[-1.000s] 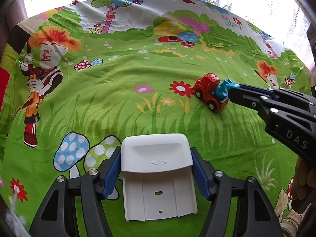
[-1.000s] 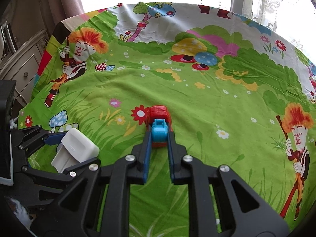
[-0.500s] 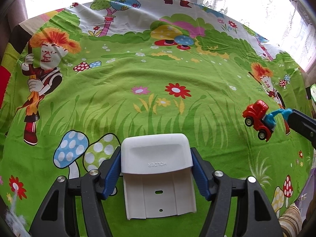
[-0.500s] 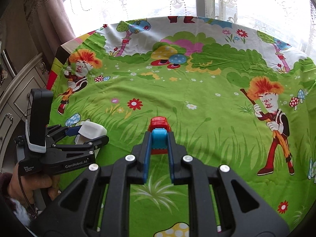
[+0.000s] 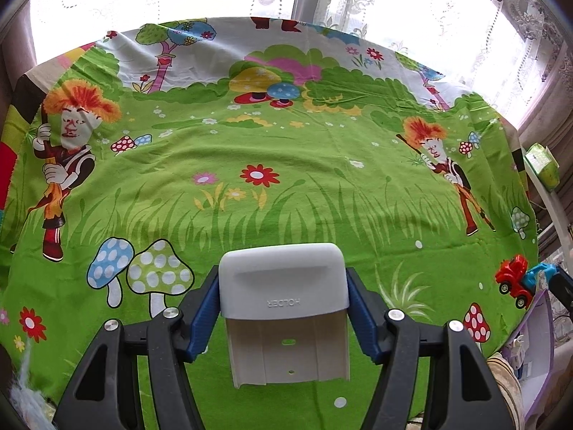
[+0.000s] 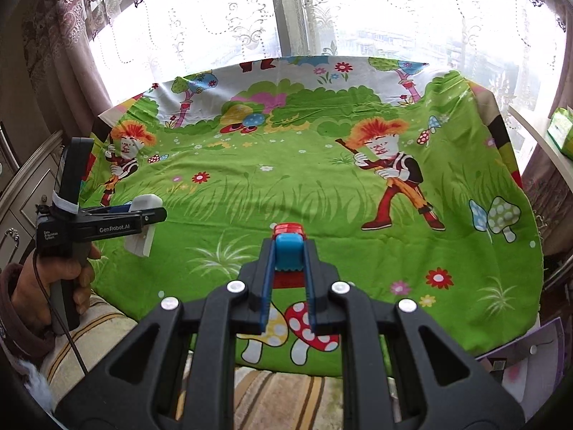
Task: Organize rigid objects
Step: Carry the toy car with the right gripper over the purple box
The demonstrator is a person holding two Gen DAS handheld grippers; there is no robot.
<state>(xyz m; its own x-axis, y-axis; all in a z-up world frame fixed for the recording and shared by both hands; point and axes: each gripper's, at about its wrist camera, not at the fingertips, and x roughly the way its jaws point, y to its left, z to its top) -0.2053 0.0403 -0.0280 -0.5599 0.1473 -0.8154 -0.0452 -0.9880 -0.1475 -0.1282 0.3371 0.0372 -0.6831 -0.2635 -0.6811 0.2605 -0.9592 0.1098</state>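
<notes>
Left claw (image 5: 283, 308) grips the white plastic holder (image 5: 284, 297) by its two sides, blue pads pressed flat against the wide top part, the word HOLDER reading upside down on its face. The holder hangs clear above the green cartoon sheet (image 5: 286, 165), just over the printed grass, with blue and green mushrooms off to its left. From the right wrist view the same claw sits at the left, a hand (image 6: 39, 286) wrapped round its handle, the holder poking out past the black fingers.

Over to the right claw (image 6: 288, 261): pinched tight on the toy truck (image 6: 288, 247), blue rear part squeezed between the pads, red cab pointing away toward the window. The truck is held off the sheet, near its front edge above the red and yellow mushrooms. In the left wrist view it shows at the far right edge, red cab and black wheels plain, tilted nose up, well apart from the holder.

Lace curtains (image 6: 250, 18) glow bright behind the sheet.
</notes>
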